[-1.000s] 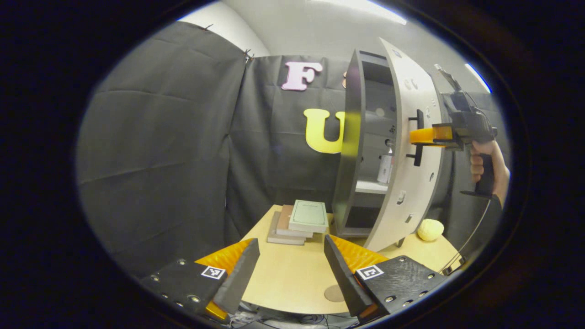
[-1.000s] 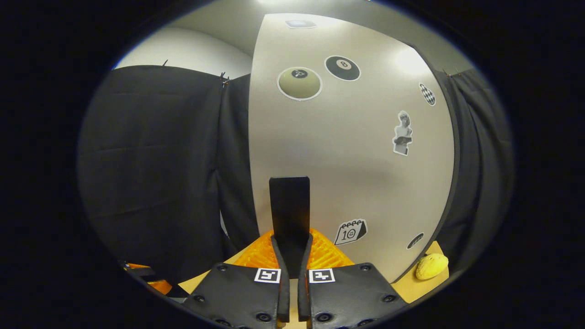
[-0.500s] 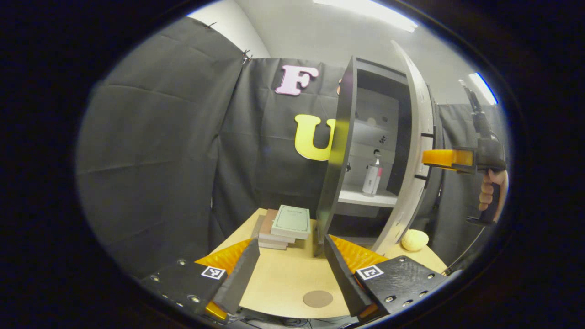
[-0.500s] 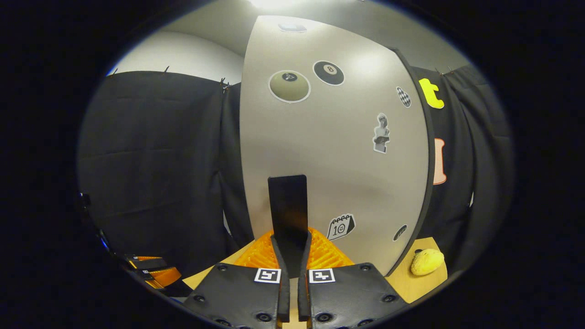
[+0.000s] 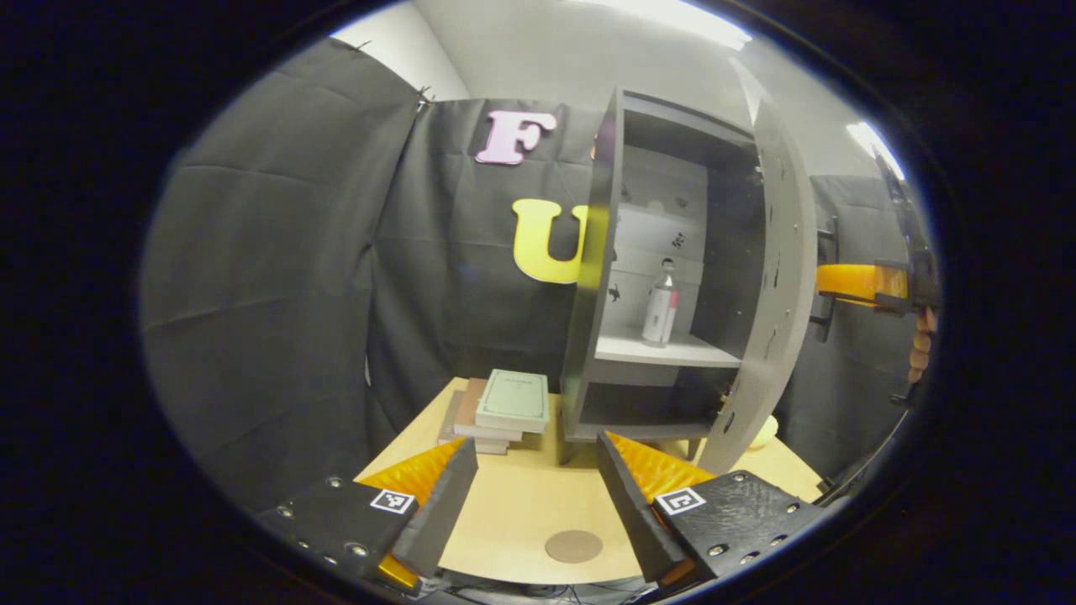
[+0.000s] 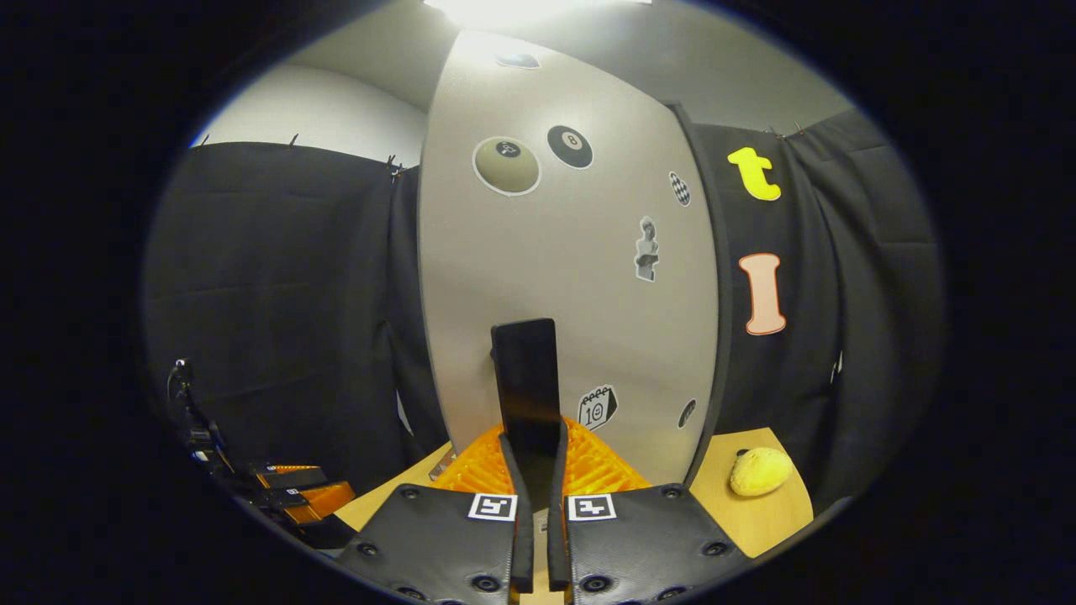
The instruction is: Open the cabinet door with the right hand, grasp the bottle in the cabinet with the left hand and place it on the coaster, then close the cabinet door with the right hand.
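The right gripper (image 6: 535,470) clamped the door's handle (image 6: 526,378). The left gripper (image 5: 535,487) hung wide above the table's (image 5: 513,512) near edge. The bottle (image 5: 661,307) stood on the cabinet's (image 5: 656,277) shelf.

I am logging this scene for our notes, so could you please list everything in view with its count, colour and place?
cabinet: one, dark grey, standing at the back of the table.
cabinet door: one, pale grey with stickers, swung open.
door handle: one, black, upright on the door's front.
bottle: one, clear with a white and pink label, upright on the cabinet's middle shelf.
coaster: one, brown, round, near the table's front edge.
books: a small stack, green on top, left of the cabinet.
yellow lumpy object: one, on the table beyond the door.
table: one, light wood.
left gripper: open, above the table's front.
right gripper: shut on the door handle.
hand: one, holding the right gripper.
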A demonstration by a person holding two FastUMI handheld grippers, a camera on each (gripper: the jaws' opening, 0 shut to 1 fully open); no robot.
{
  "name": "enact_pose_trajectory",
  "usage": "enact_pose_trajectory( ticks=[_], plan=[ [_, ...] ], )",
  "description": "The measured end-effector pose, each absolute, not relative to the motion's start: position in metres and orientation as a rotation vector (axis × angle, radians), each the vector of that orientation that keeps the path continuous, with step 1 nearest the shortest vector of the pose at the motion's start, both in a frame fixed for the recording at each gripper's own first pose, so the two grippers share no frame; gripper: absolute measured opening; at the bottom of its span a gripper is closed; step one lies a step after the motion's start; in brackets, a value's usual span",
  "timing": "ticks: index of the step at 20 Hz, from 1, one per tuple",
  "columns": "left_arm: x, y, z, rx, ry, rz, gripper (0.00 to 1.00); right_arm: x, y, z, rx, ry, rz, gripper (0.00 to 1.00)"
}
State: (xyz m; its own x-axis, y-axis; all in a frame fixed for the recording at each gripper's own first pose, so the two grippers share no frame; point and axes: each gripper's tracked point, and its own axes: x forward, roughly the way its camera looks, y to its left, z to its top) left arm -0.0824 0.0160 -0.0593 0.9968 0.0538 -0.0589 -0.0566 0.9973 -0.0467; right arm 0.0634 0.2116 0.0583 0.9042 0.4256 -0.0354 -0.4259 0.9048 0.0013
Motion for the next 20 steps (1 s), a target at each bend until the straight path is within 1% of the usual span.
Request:
enact_pose_trajectory(
  ticks=[2,3,5,6,7,8,9,10,13,15,16,17,18,20],
  plan=[
    [-0.078,0.001,-0.059,-0.028,0.061,0.018,0.88,0.061,0.204,0.058,0.001,0.032,0.414,0.08],
    [-0.076,-0.006,-0.057,-0.016,0.059,0.003,0.88,0.06,0.201,0.058,0.006,0.029,0.4,0.05],
    [-0.068,-0.018,-0.061,-0.006,0.064,-0.035,0.88,0.06,0.191,0.059,0.014,0.025,0.36,0.05],
    [-0.064,-0.029,-0.066,-0.008,0.071,-0.056,0.87,0.059,0.186,0.059,0.013,0.024,0.334,0.08],
    [-0.061,-0.036,-0.066,-0.013,0.073,-0.076,0.88,0.061,0.18,0.059,0.011,0.023,0.307,0.08],
    [-0.059,-0.042,-0.065,-0.015,0.072,-0.094,0.88,0.06,0.174,0.058,0.009,0.024,0.277,0.08],
    [-0.056,-0.047,-0.064,-0.014,0.072,-0.109,0.86,0.059,0.167,0.058,0.008,0.023,0.246,0.07],
    [-0.053,-0.052,-0.065,-0.012,0.073,-0.123,0.88,0.058,0.158,0.058,0.009,0.02,0.216,0.07],
    [-0.042,-0.066,-0.071,-0.016,0.087,-0.162,0.88,0.06,0.132,0.054,0.007,0.03,0.125,0.07],
    [-0.034,-0.074,-0.073,-0.019,0.095,-0.186,0.88,0.058,0.114,0.054,-0.029,0.03,0.056,0.06],
    [-0.03,-0.078,-0.074,-0.015,0.099,-0.196,0.86,0.057,0.105,0.055,-0.065,0.025,0.017,0.06],
    [-0.028,-0.081,-0.074,-0.009,0.104,-0.204,0.86,0.056,0.091,0.055,-0.098,0.024,-0.017,0.06],
    [-0.025,-0.084,-0.075,-0.003,0.107,-0.212,0.86,0.051,0.081,0.057,-0.095,0.023,-0.032,0.04],
    [-0.019,-0.089,-0.075,0.001,0.115,-0.222,0.86,0.053,0.081,0.053,-0.011,0.018,-0.003,0.03]
  ],
)
